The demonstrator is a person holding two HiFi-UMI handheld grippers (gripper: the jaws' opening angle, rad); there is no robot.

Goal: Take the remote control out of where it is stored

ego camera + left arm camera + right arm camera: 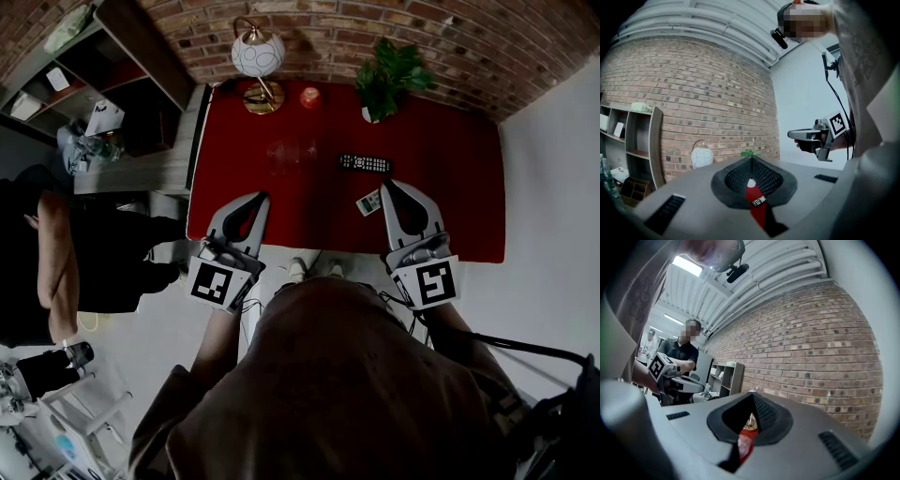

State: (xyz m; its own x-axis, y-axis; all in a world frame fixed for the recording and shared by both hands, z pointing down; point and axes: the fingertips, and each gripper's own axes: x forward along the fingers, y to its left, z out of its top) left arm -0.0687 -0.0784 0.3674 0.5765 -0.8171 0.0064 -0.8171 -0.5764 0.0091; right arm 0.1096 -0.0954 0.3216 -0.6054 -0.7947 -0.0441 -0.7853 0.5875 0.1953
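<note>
Your left gripper [260, 196] and right gripper [387, 184] each hold their 2 jaws closed on nothing above the red table's [450, 187] near edge, the black remote control [365, 163] lying flat at 11 o'clock from the right one.

A person wore a loose taupe top [347, 384] and pale shoes [298, 270]. Ahead of the top, the left gripper [260, 197] and right gripper [388, 185] were light grey, tapering shells with black ribbed linings. Each carried a white cube [217, 281] printed with black square markers. A black cable [525, 347] trailed from the right one, beside the top.
</note>
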